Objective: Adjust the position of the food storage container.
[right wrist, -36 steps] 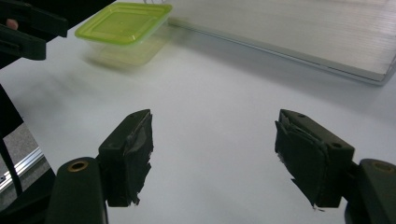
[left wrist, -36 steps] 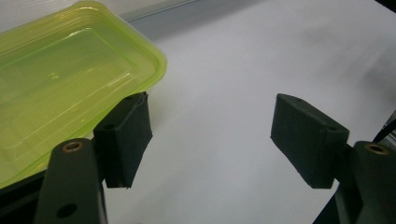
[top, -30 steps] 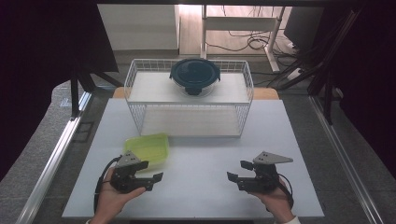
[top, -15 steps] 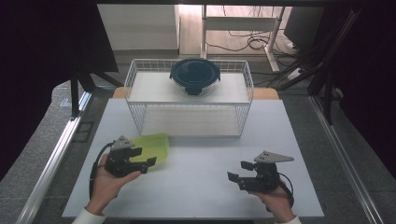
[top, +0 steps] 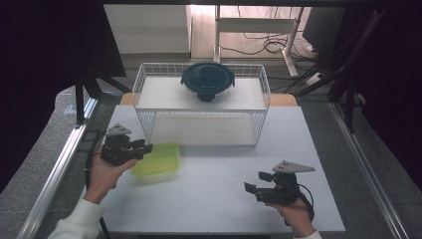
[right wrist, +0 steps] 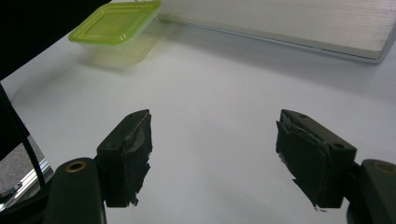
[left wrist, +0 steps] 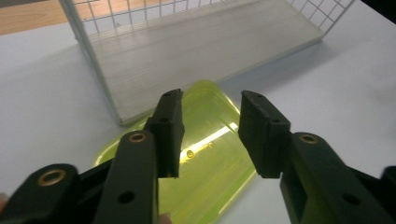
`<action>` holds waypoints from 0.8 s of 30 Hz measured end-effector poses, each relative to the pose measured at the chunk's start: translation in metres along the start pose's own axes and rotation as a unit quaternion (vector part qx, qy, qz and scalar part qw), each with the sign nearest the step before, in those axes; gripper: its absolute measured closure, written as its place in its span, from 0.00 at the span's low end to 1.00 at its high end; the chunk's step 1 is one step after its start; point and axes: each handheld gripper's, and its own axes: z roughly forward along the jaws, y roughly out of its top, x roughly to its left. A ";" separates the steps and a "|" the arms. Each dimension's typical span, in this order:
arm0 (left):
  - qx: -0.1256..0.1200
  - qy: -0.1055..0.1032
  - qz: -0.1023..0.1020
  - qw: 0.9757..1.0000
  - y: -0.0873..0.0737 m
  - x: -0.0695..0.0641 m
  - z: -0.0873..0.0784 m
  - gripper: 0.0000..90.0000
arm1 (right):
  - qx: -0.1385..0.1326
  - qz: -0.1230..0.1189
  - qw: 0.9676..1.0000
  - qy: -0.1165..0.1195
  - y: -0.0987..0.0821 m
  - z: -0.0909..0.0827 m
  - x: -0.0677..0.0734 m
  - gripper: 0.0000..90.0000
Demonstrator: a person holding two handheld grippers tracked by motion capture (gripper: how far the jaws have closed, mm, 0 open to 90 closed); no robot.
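A yellow-green lidded plastic container (top: pixel 158 159) lies on the white table (top: pixel 219 199), just in front of the wire rack's left corner. My left gripper (top: pixel 144 147) hovers at the container's left end, its tips over the lid. In the left gripper view its jaws (left wrist: pixel 210 135) have just been closing and stand part-way apart above the lid (left wrist: pixel 205 186), with nothing pinched between the pads. My right gripper (top: pixel 255 182) rests near the table's front right, open and empty (right wrist: pixel 212 154). From there the container (right wrist: pixel 116 23) shows far off at the upper left.
A white wire rack (top: pixel 199 107) stands at the back of the table, and a dark blue lidded bowl (top: pixel 207 79) sits on its top shelf. The rack's low shelf (left wrist: pixel 187 51) is bare. A metal rail runs along the table's left side.
My left hand has moved forward from the front left of the table to the container's left end, and its jaws have narrowed. The container and the right gripper have stayed put.
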 end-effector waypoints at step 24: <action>0.100 0.034 -0.038 0.994 0.006 0.074 0.050 1.00 | 0.011 0.006 1.000 -0.001 -0.003 0.006 -0.003 0.30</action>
